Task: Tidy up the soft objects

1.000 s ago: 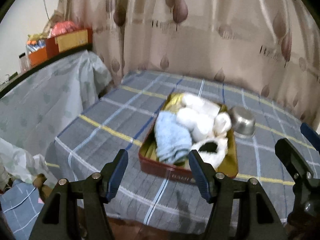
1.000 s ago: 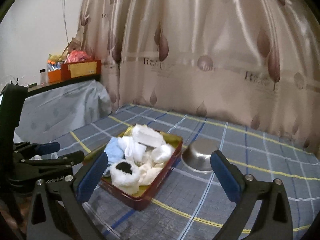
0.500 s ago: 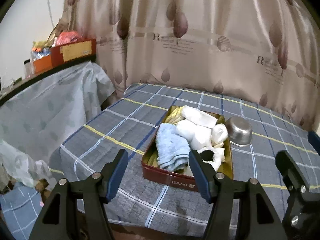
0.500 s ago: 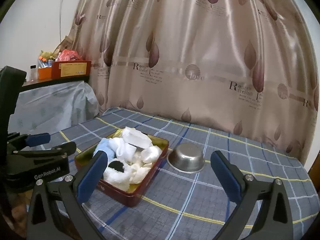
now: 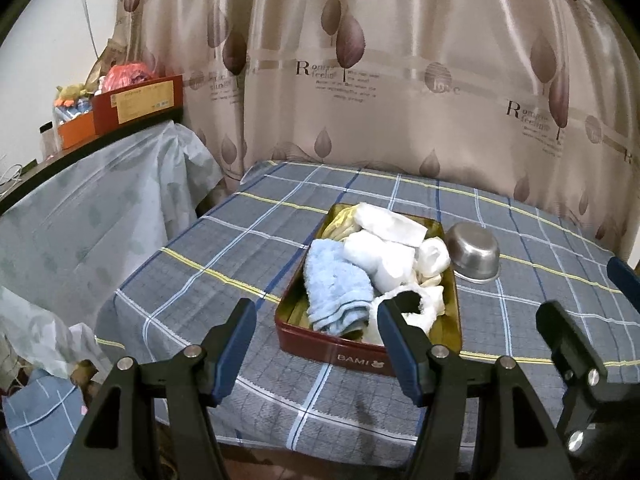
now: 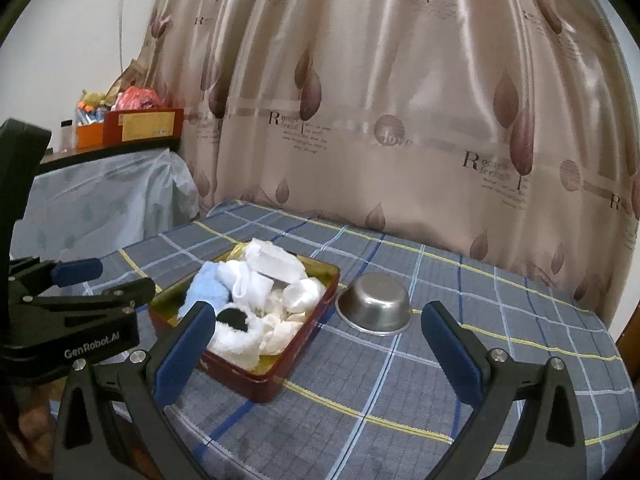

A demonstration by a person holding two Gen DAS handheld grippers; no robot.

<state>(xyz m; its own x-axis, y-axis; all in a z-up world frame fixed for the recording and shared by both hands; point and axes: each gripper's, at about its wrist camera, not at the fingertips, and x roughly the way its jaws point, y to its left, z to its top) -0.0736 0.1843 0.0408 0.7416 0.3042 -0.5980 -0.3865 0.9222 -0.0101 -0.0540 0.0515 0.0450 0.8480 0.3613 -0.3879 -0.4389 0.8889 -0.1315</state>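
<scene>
A red tin tray (image 5: 348, 354) (image 6: 256, 380) sits on the plaid-covered table and holds several soft things: a light blue towel (image 5: 336, 284) (image 6: 206, 284), white rolled cloths (image 5: 384, 256) (image 6: 256, 280), a white fluffy item with a black patch (image 5: 416, 308) (image 6: 236, 328) and a yellow cloth (image 5: 340, 220). My left gripper (image 5: 316, 336) is open and empty, short of the tray's near edge. My right gripper (image 6: 316, 340) is open and empty, back from the tray; it also shows at the right in the left wrist view (image 5: 592, 308).
A steel bowl (image 5: 474, 250) (image 6: 376, 304) stands upside down just right of the tray. A patterned curtain (image 5: 400, 80) hangs behind the table. A covered shelf with boxes (image 5: 132, 100) stands at the left. The table's near edge (image 5: 320, 432) is close to me.
Both grippers have pulled back and risen, so the tray and bowl look farther and lower in view. Nothing on the table has moved.
</scene>
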